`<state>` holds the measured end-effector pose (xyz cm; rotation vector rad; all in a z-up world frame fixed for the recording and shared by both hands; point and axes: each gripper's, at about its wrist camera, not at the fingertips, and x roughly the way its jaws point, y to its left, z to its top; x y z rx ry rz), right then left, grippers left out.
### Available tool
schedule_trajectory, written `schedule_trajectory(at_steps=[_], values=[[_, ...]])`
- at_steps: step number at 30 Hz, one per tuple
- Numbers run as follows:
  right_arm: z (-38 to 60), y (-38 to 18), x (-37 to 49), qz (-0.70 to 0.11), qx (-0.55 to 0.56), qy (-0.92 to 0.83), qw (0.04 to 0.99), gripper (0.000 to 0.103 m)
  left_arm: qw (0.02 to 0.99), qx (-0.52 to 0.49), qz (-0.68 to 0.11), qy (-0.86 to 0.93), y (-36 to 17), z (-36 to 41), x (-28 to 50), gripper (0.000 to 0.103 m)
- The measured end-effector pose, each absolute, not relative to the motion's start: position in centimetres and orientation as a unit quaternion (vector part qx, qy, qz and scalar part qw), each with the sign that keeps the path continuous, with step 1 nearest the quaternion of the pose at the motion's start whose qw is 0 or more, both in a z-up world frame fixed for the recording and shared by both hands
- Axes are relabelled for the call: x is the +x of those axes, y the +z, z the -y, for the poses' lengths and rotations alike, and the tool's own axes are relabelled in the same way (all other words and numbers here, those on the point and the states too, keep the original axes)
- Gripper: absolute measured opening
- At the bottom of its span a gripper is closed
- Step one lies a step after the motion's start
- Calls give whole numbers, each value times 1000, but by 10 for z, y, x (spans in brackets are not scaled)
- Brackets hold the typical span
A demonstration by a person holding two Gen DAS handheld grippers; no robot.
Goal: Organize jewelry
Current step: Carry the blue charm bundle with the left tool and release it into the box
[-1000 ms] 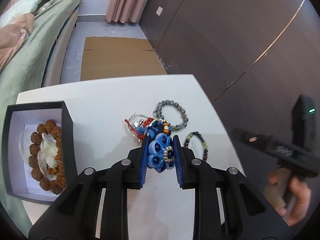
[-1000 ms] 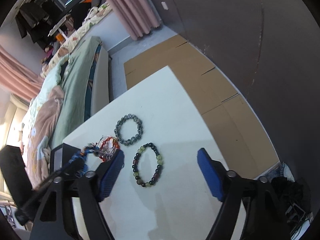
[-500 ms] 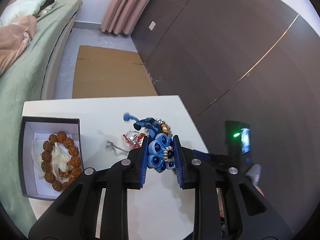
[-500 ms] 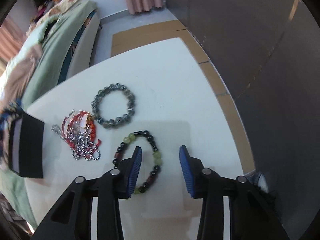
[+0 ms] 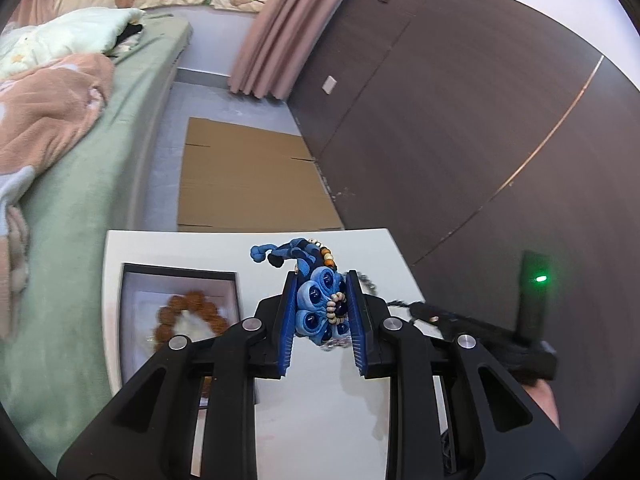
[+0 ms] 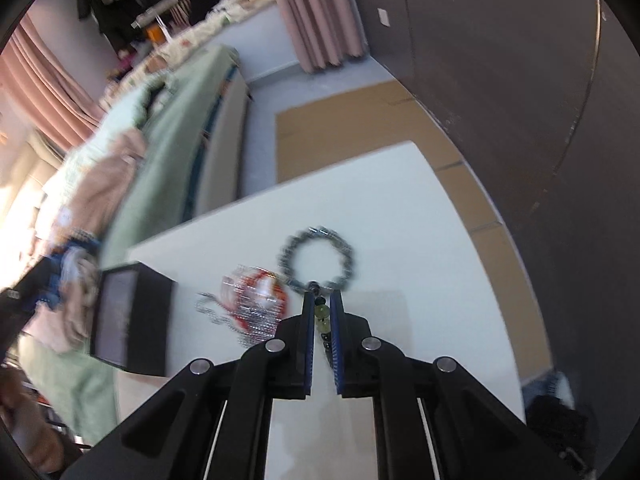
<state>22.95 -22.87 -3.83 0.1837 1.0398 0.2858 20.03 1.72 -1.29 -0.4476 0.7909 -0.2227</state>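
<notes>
My left gripper [image 5: 320,308] is shut on a blue fabric bracelet [image 5: 316,300] with beads, held above the white table [image 5: 320,420]. A black jewelry box [image 5: 180,276] with a brown bead bracelet [image 5: 192,312] inside sits to its left. My right gripper [image 6: 321,312] is shut on a green and black bead bracelet [image 6: 322,314]. A grey bead bracelet [image 6: 318,260] lies just beyond it. A red and silver chain tangle [image 6: 252,300] lies to its left. The box also shows in the right wrist view [image 6: 132,316].
A bed with green and pink covers [image 5: 60,140] runs along the table's left side. Flat cardboard [image 5: 248,184] lies on the floor beyond the table. A dark wall [image 5: 480,120] stands on the right. The right gripper's body [image 5: 500,332] shows at the right of the left wrist view.
My left gripper has lifted the blue bracelet and moved toward the box. My right gripper has closed on the green and black bracelet.
</notes>
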Motion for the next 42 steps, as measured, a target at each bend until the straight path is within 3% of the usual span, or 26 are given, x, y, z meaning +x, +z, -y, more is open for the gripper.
schedule_trajectory(at_steps=[6,8,9,10,13,20,30,32,33,34,35,36,42], values=[[216,-16,221,-464,108,167,863,8,887,-220,-397,-80,-25,-43,194,26],[210,-9,216,-454,118,181,864,8,885,-227,-401,-70,-28,-52,193,41],[207,-6,214,-450,122,189,864,8,885,-231,-399,-62,-29,-57,191,65],[201,-3,210,-444,126,202,864,8,887,-235,-394,-55,-28,-61,190,79],[183,2,205,-434,131,231,861,8,891,-243,-381,-38,-25,-76,186,80],[142,13,193,-414,126,287,854,8,888,-260,-380,-7,-27,-101,182,96],[89,12,185,-406,119,335,842,8,881,-287,-374,31,-33,-132,178,97],[81,10,186,-412,127,338,836,12,880,-293,-374,31,-34,-134,178,97],[79,7,187,-422,131,337,831,22,880,-294,-373,31,-34,-135,178,97],[79,5,188,-424,132,333,832,57,880,-293,-373,30,-34,-135,178,97],[82,6,187,-416,130,320,841,72,880,-291,-373,29,-33,-134,177,97],[86,8,185,-407,125,305,852,76,881,-289,-374,28,-33,-133,177,97],[117,8,193,-415,136,266,859,76,881,-283,-378,23,-34,-128,179,97]])
